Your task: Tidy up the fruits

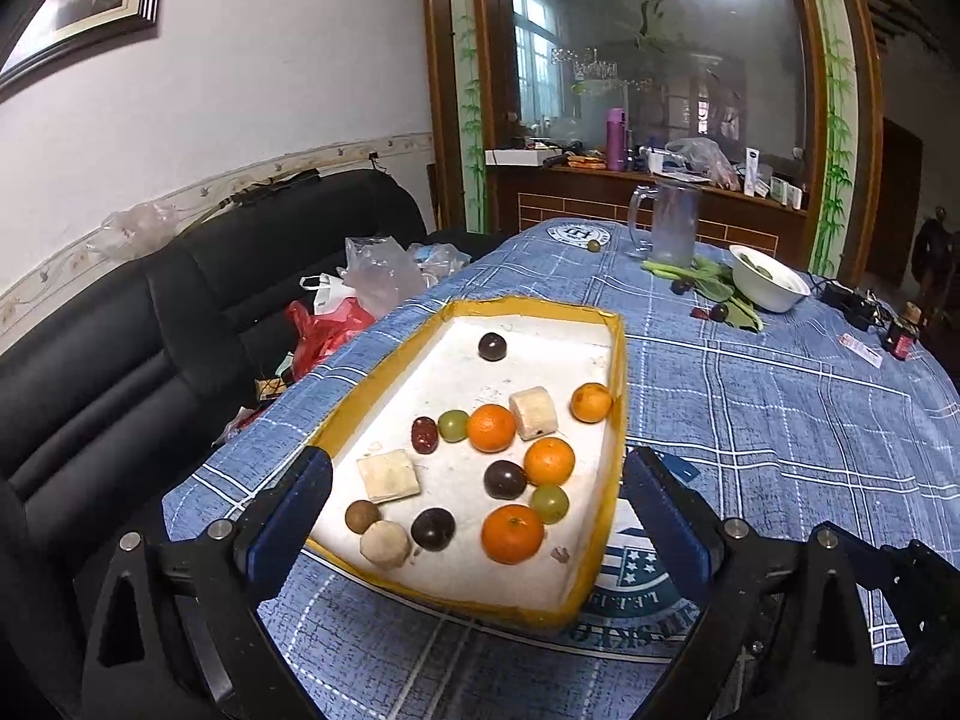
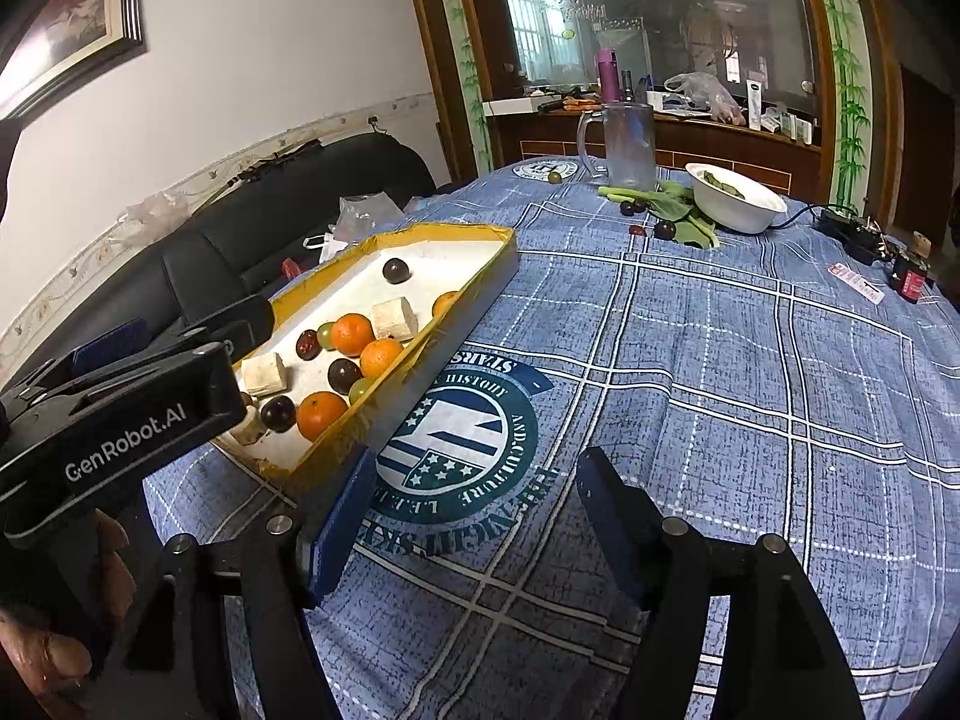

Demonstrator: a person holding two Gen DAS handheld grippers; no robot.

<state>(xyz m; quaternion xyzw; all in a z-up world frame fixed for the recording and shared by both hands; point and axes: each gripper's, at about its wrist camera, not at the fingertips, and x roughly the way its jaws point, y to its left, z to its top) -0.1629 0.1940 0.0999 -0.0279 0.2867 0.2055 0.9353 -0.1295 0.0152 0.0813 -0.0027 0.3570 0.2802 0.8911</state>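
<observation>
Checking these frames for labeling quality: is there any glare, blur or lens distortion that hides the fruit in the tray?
Left wrist view: fisheye bends the tray, yet the oranges stay sharp, with a ceiling light reflected in the glass behind. Right wrist view: same bending, dark corners; the left gripper hides the tray's near corner.

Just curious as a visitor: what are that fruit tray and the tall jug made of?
The tray looks like white foam, matte and pitted inside, its rim wrapped in glossy yellow tape, creased at the corners. The jug seems clear plastic or glass, slightly cloudy; which one is hard to tell.
</observation>
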